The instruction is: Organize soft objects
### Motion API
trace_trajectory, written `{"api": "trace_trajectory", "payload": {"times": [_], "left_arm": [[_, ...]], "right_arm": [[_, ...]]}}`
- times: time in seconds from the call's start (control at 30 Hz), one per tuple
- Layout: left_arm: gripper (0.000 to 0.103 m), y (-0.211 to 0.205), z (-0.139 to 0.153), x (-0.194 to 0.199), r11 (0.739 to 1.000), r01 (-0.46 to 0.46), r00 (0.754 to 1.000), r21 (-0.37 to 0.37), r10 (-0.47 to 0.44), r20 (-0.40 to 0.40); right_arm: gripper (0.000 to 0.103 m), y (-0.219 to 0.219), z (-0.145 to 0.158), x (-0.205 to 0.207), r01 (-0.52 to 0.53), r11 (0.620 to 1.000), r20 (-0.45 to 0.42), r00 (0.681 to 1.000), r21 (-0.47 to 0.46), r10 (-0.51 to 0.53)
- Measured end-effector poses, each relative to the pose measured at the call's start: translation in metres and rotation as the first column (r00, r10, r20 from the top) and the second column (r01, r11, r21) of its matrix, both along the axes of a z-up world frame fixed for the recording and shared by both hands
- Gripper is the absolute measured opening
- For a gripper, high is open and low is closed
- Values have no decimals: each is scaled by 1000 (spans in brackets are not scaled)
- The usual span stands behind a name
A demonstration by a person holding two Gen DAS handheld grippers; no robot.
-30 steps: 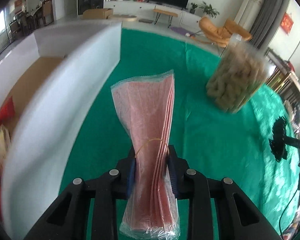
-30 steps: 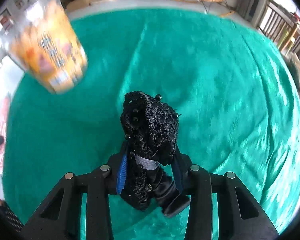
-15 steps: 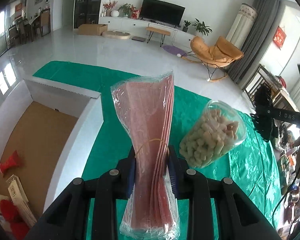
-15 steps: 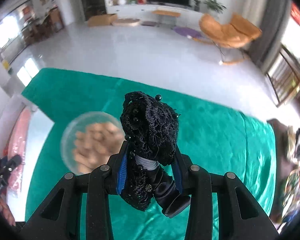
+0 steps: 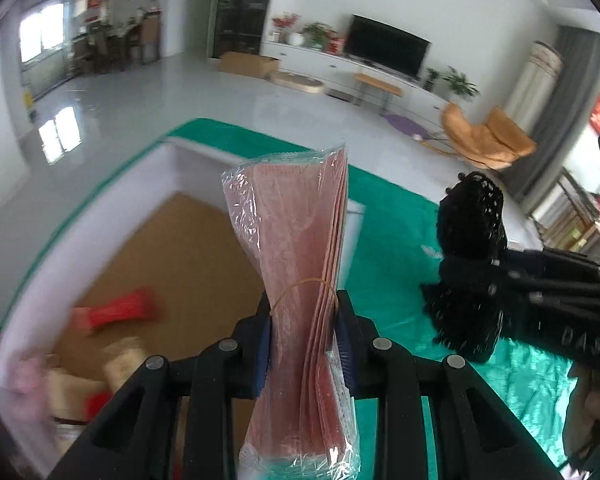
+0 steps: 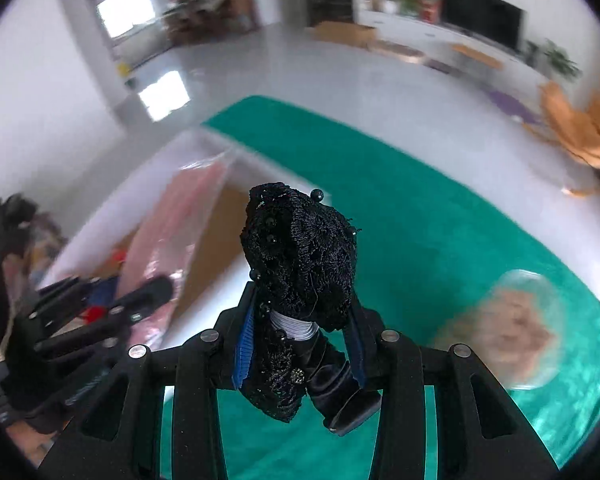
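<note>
left claw [image 5: 303, 320] clamps pink packet [image 5: 296, 248], "das" on right claw [image 5: 476, 276]

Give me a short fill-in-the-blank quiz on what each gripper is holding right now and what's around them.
1. The left gripper clamps a plastic-wrapped pink stack tied with a ____ band.
2. The right gripper holds a lace bundle coloured ____.
3. The cloth covering the table is ____.
4. The white box has a ____ floor.

Missing words: rubber; black; green; brown

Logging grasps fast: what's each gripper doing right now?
Left gripper: shut on pink packet.
Right gripper: shut on black lace piece.
</note>
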State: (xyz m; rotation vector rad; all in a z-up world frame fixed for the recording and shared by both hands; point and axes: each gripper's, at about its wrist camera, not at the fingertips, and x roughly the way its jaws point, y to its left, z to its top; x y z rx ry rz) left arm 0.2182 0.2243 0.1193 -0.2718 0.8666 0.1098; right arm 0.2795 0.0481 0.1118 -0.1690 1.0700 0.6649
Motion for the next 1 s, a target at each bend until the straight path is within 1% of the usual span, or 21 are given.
{"api": "trace_trajectory", "payload": {"times": [0.1, 0.17, 0.27, 0.3, 0.37, 0.4, 0.43, 0.47, 0.5, 0.53, 0.6, 0.63, 0.7, 0.73, 0.77, 0.8, 0.87, 1.0], "left_arm": [[28, 42, -4, -25, 998, -66, 998, 24, 67, -11], [28, 69, -11, -41, 994, -103, 994, 32, 104, -30], [29, 96, -23, -62, 988, -144, 987, 51, 148, -65], [30, 101, -27, -67, 985, -160, 984, 61, 164, -75], [37, 114, -35, -77, 978, -191, 975, 82, 199, -101], [47, 115, -38, -81, 977, -197, 973, 84, 205, -106], [60, 117, -40, -87, 973, -212, 970, 89, 220, -104], [66, 117, -40, -92, 968, -227, 967, 103, 237, -91], [79, 118, -39, -99, 961, -248, 963, 126, 258, -74], [87, 117, -36, -107, 944, -281, 955, 174, 292, -41], [87, 115, -30, -117, 916, -324, 943, 238, 332, 7], [88, 113, -28, -119, 904, -340, 938, 260, 347, 18], [89, 110, -26, -124, 878, -371, 924, 304, 382, 22], [91, 105, -25, -126, 856, -390, 914, 339, 405, 28], [93, 100, -23, -127, 841, -401, 908, 364, 417, 37], [97, 95, -20, -129, 830, -406, 906, 382, 420, 51], [98, 90, -18, -133, 824, -411, 906, 390, 418, 72], [98, 83, -9, -139, 821, -430, 899, 376, 428, 92]], "right_arm": [[41, 42, -8, -17, -58, 998, -16, 998, 21, 58], [42, 66, -15, -30, -93, 995, -29, 995, 27, 93], [43, 93, -26, -44, -134, 991, -43, 990, 23, 135], [44, 103, -32, -50, -150, 988, -48, 987, 17, 151], [56, 111, -37, -53, -168, 986, -51, 984, 17, 168], [68, 116, -42, -57, -183, 983, -58, 981, 18, 184], [70, 117, -44, -56, -190, 982, -57, 980, 12, 190], [70, 120, -43, -57, -193, 981, -53, 980, 5, 193], [70, 118, -42, -59, -195, 981, -35, 980, -6, 195], [70, 118, -38, -64, -195, 981, -21, 981, -12, 194], [70, 112, -29, -64, -185, 982, 21, 982, -24, 186], [70, 116, -26, -66, -180, 983, 28, 983, -25, 181], [70, 107, -22, -64, -167, 986, 34, 985, -26, 167], [70, 106, -20, -63, -160, 987, 36, 986, -29, 161], [70, 107, -21, -66, -155, 987, 39, 987, -31, 156], [70, 102, -20, -66, -149, 988, 42, 988, -34, 150], [70, 103, -19, -67, -143, 989, 46, 988, -37, 145], [70, 98, -16, -71, -142, 988, 64, 987, -55, 146]]}}
